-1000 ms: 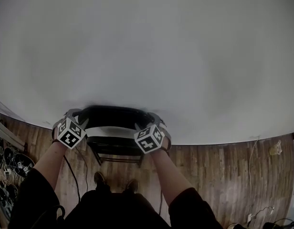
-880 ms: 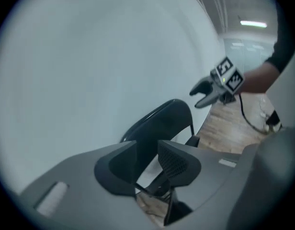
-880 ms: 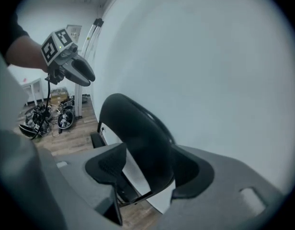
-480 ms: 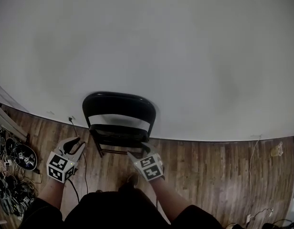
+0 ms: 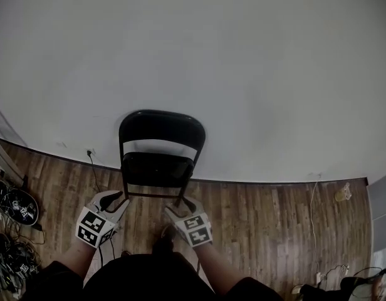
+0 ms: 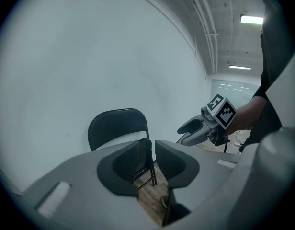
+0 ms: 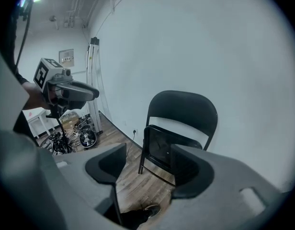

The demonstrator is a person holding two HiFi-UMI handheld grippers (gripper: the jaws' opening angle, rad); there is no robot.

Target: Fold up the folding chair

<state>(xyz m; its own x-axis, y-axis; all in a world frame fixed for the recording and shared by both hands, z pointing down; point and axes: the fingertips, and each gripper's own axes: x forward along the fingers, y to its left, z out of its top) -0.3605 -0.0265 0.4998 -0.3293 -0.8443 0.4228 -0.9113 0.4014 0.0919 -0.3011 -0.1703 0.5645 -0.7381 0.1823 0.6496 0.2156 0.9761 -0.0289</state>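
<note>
The black folding chair [image 5: 160, 130] stands by the white wall with its seat [image 5: 156, 169] swung up close against the frame. It also shows in the left gripper view as the chair [image 6: 116, 126] and in the right gripper view as the chair [image 7: 186, 109]. Both grippers hang apart from it, near the person's body. My left gripper [image 5: 114, 199] has a narrow gap between its jaws and nothing in it [image 6: 152, 152]. My right gripper [image 5: 180, 205] stands wide open and empty [image 7: 147, 159]. Each gripper sees the other: the right gripper [image 6: 186, 134] and the left gripper [image 7: 90, 94].
Wooden floor [image 5: 262, 218] runs along the wall. Cables and dark round items [image 5: 17, 205] lie at the left, and a cord hangs from a wall socket [image 5: 89, 152]. A tall stand [image 7: 92, 80] leans against the wall. The person's shoe [image 7: 150, 210] is below the jaws.
Both grippers were at the top of the chair's backrest; they have drawn back toward the person and apart from it. The chair now stands alone at the wall.
</note>
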